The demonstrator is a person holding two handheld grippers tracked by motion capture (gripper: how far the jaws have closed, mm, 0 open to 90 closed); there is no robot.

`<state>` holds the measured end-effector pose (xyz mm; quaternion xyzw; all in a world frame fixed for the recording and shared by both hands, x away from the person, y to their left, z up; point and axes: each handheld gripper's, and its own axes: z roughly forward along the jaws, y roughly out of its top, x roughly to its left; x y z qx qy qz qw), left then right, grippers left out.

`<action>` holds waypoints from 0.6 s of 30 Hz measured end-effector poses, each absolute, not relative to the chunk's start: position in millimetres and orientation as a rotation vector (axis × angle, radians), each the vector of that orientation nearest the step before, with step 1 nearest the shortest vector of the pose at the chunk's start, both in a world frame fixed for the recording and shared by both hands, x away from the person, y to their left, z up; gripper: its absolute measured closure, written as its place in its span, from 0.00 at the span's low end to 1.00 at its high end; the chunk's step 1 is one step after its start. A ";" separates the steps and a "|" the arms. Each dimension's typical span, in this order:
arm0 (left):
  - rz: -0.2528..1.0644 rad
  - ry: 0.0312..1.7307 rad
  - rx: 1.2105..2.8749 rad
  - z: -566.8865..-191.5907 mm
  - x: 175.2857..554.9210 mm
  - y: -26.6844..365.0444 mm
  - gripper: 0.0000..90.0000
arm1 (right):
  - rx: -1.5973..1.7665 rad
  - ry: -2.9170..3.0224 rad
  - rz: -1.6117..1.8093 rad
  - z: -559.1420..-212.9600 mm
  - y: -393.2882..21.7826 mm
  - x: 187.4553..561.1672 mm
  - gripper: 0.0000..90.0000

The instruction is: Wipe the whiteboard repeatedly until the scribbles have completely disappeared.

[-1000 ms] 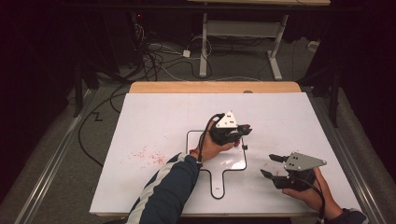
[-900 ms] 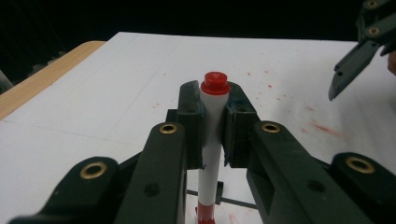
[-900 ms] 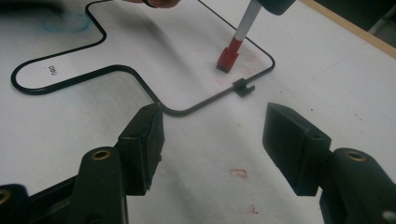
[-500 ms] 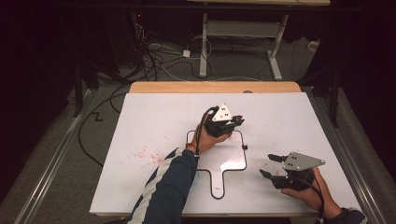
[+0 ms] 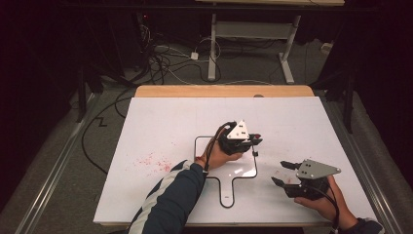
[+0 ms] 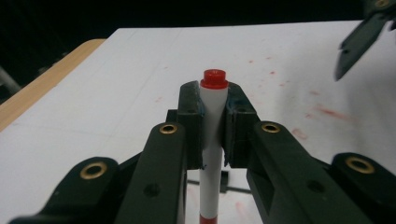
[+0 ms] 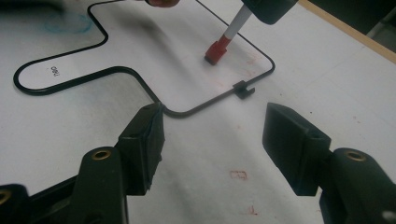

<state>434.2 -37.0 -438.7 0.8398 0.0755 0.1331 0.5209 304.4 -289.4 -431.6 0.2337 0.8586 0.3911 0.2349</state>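
My left gripper (image 5: 251, 139) is shut on a white marker (image 6: 212, 126) with a red end (image 6: 214, 78). It hovers over the far right part of a small whiteboard (image 5: 243, 170) with a black rim and a handle. In the right gripper view the marker (image 7: 235, 25) slants down, its red tip (image 7: 215, 51) at the board's surface (image 7: 140, 42). My right gripper (image 5: 282, 172) stands open near the board's right corner, nothing between its jaws (image 7: 215, 140). One of its jaws shows in the left gripper view, top right.
The white tabletop (image 5: 160, 122) bears red smudges (image 5: 156, 162) left of the board. A wooden strip (image 5: 224, 91) runs along the far edge. Cables (image 5: 165, 58) and a desk frame stand on the floor beyond.
The left gripper with the marker went a little farther away half a second ago and has come back nearer over the board. The right gripper has kept still.
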 end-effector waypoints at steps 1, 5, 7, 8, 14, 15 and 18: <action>0.346 0.211 2.011 -439.5 440.2 -32.5 0.87 | 0.639 2.356 1.074 -431.5 -289.0 304.3 0.44; 0.368 0.260 1.995 -440.3 450.8 -27.2 0.87 | 0.630 2.359 1.075 -431.5 -288.4 304.5 0.44; 0.371 0.298 1.980 -441.0 458.5 -25.0 0.87 | 0.632 2.360 1.077 -432.3 -288.3 305.7 0.44; 0.375 0.314 1.973 -441.0 461.7 -24.3 0.87 | 0.631 2.362 1.076 -432.7 -288.2 306.2 0.44; 0.388 0.374 1.951 -441.4 473.3 -28.1 0.87 | 0.628 2.369 1.076 -433.5 -288.0 306.7 0.44; 0.380 0.370 1.946 -441.8 473.0 -30.3 0.87 | 0.628 2.369 1.076 -433.5 -288.1 306.6 0.44; 0.348 0.348 1.947 -441.9 468.7 -37.6 0.87 | 0.621 2.369 1.073 -433.4 -288.5 305.9 0.44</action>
